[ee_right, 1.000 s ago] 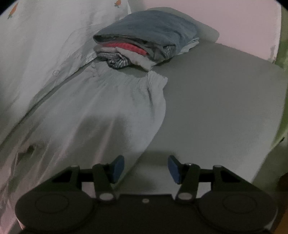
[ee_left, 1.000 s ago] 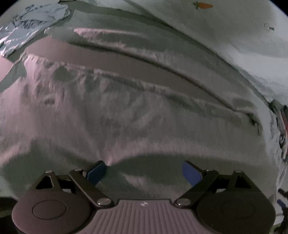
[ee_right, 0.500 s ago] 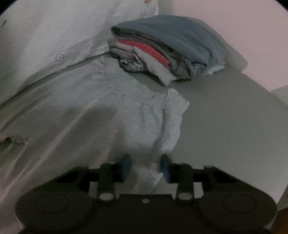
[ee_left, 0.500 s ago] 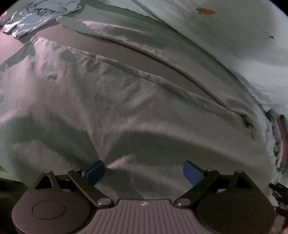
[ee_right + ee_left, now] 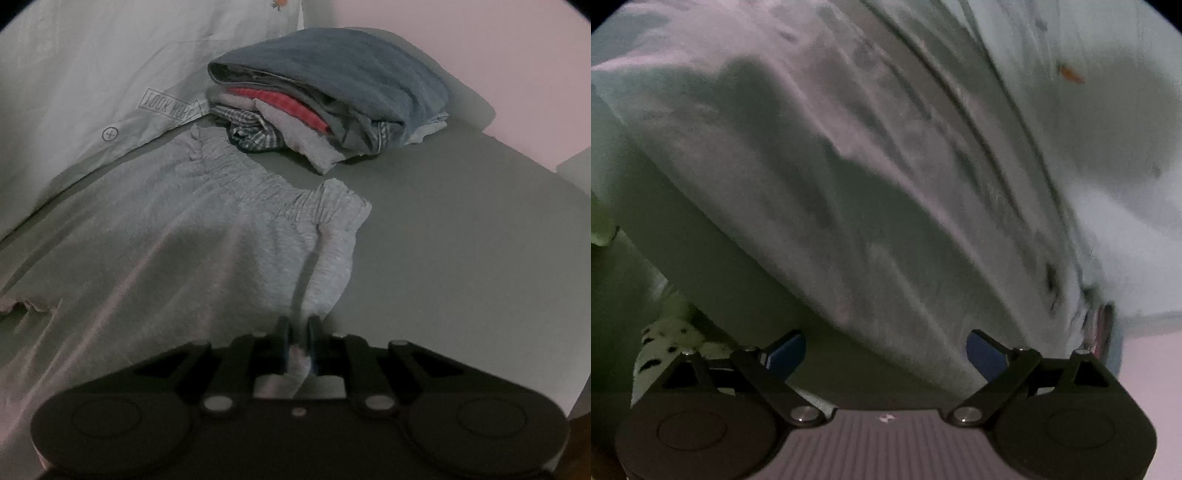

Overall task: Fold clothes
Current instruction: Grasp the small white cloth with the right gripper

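Note:
Light grey trousers (image 5: 207, 236) lie spread on the grey bed, with the gathered waistband (image 5: 325, 206) toward the far end. My right gripper (image 5: 298, 332) is shut on the near edge of the trousers beside the waistband, and a fold of cloth sits between the blue pads. In the left wrist view the same trousers (image 5: 849, 192) fill the frame, blurred. My left gripper (image 5: 886, 352) is open and empty, with its blue pads (image 5: 786, 352) wide apart at the lower edge of the cloth.
A stack of folded clothes (image 5: 325, 96) with a blue-grey piece on top sits at the far end of the bed (image 5: 461, 236). A white printed quilt (image 5: 92, 74) lies along the left. A pink wall (image 5: 498, 55) stands behind. A spotted cloth (image 5: 665, 336) shows at lower left.
My right gripper moved forward onto the trouser edge and shut on it. My left gripper swung down and left toward the lower edge of the trousers and stayed open.

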Tool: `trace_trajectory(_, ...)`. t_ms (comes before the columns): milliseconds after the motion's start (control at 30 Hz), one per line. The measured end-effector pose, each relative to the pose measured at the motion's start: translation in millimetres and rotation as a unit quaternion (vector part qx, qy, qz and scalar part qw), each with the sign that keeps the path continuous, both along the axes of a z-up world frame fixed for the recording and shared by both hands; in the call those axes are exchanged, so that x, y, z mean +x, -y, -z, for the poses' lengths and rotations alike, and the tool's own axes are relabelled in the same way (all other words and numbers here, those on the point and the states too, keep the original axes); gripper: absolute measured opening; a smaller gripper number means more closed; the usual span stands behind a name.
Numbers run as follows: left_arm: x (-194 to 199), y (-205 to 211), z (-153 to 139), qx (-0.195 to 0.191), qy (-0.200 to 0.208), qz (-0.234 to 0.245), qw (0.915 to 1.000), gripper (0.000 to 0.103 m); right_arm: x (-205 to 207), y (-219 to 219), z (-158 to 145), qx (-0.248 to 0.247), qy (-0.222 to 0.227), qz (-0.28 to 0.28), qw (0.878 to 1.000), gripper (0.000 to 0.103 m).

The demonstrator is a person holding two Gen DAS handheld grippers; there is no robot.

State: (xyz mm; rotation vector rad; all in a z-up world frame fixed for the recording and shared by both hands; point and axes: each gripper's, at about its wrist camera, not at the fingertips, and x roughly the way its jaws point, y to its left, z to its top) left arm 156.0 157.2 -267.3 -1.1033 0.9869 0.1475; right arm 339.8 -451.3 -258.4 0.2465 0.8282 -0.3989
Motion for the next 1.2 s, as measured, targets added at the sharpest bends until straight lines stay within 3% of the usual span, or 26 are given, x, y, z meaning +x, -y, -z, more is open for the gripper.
trace_trajectory(133, -5.6, -19.8, 7.3, -0.038, 0.017, -0.028, 0.9987, 0.084, -0.6, -0.4, 0.1, 0.0, 0.002, 0.002, 1.0, 0.011)
trace_trajectory(200, -9.4, -26.3, 9.1, -0.043, 0.019, -0.024, 0.9986, 0.07, -0.4, -0.1, -0.2, 0.0, 0.001, 0.002, 1.0, 0.011)
trace_trajectory(233, -11.4, -28.4, 8.7, -0.036, 0.018, -0.021, 0.999, 0.069, -0.3, 0.0, -0.4, 0.001, 0.001, 0.002, 1.0, 0.011)
trace_trajectory(467, -31.9, -75.9, -2.0, 0.088, -0.026, -0.05, 0.9945, 0.07, 3.8, -7.1, -1.2, -0.025, -0.013, -0.009, 1.0, 0.014)
trace_trajectory(500, -32.6, -84.7, -2.1, 0.104, -0.033, -0.055, 0.9925, 0.07, 4.7, -8.3, -1.2, -0.032, -0.016, -0.006, 0.999, 0.017)
trace_trajectory(567, -33.7, -103.5, 0.5, 0.121, -0.048, -0.072, 0.9889, 0.07, 5.5, -7.1, -1.5, -0.036, -0.021, 0.01, 0.999, 0.037)
trace_trajectory(700, -35.1, -140.6, -3.2, 0.129, -0.052, -0.109, 0.9842, 0.07, 5.2, 2.5, -3.7, -0.011, -0.03, 0.049, 0.998, 0.04)
trace_trajectory(867, -36.0, -165.4, -12.7, 0.136, -0.028, -0.128, 0.9819, 0.07, 11.9, -5.3, -4.3, -0.031, -0.05, 0.059, 0.997, 0.04)
trace_trajectory(1033, -36.2, -184.4, -17.5, 0.152, -0.031, -0.135, 0.9786, 0.074, 18.0, -9.4, -4.3, -0.037, -0.06, 0.076, 0.995, 0.04)
trace_trajectory(1067, -36.6, -187.3, -16.4, 0.152, -0.033, -0.135, 0.9786, 0.081, 19.4, -9.6, -4.3, -0.039, -0.06, 0.077, 0.994, 0.042)
trace_trajectory(1200, -38.2, -199.0, -12.2, 0.15, -0.042, -0.137, 0.9784, 0.081, 26.2, -6.5, -4.0, -0.043, -0.065, 0.085, 0.993, 0.056)
